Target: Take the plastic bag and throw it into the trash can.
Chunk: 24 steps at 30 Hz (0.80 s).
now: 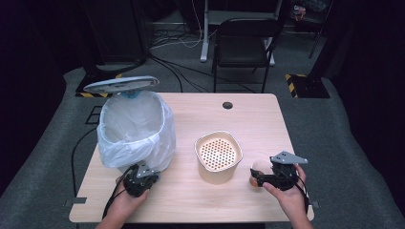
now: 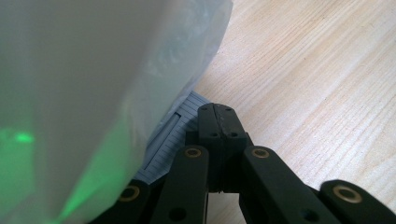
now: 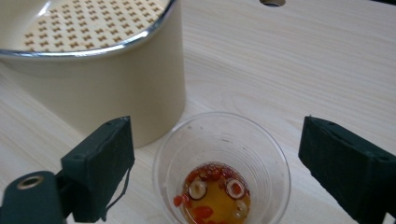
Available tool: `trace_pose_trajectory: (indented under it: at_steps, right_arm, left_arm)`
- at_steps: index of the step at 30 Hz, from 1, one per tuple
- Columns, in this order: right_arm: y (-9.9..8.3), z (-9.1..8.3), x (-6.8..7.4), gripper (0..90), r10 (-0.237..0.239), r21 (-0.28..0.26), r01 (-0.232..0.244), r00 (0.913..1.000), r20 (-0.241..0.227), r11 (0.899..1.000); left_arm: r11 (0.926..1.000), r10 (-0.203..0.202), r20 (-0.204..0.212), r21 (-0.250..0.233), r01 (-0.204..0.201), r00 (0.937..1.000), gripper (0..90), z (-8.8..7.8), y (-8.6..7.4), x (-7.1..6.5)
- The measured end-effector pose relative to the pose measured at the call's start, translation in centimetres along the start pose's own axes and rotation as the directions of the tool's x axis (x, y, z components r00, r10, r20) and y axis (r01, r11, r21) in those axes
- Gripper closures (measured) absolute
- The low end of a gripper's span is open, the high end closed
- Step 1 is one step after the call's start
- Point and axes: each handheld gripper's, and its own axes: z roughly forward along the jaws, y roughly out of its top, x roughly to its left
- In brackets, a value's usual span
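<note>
stage of work at a waste-sorting setup on a wooden tabletop. the right tool has its jaws spread wide on either side of a clear plastic cup, neither pad touching the cup wall; in the high view the same right tool sits at the cup near the right front of the tabletop. the cup stands upright just beside the cream strainer container, whose perforated insert looks dry and bare, and it holds a shallow amber liquid with red bits and pale round pieces. the left tool has its jaws pressed together with nothing between them, its tip against a grey ribbed part at the foot of the bin, which may be a pedal; the lid of the white-lined bin stands raised. judged from this arrangement, the bin is opened and the cup is bracketed but not yet gripped; closing on the cup, lifting it, pouring its contents through the strainer and dropping the cup into the bin all appear to remain.
</note>
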Motion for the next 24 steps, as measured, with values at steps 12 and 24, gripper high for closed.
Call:
trace_pose_trajectory:
  at_steps: [12, 24]
  right_arm:
    - [-1.4, 0.8, -0.5, 6.7, 0.027, 0.009, -0.028, 0.9996, 0.006, 1.0]
    - [-2.8, 2.3, -0.7, 10.4, 0.048, 0.052, -0.048, 0.9988, 0.0, 0.997]
  left_arm:
    - [1.0, -0.001, 0.0, 0.001, 0.001, 1.0, 90.0, 0.0, 0.0, 0.0]
    - [1.0, -0.001, 0.0, 0.002, 0.001, 1.0, 90.0, 0.0, 0.0, 0.0]
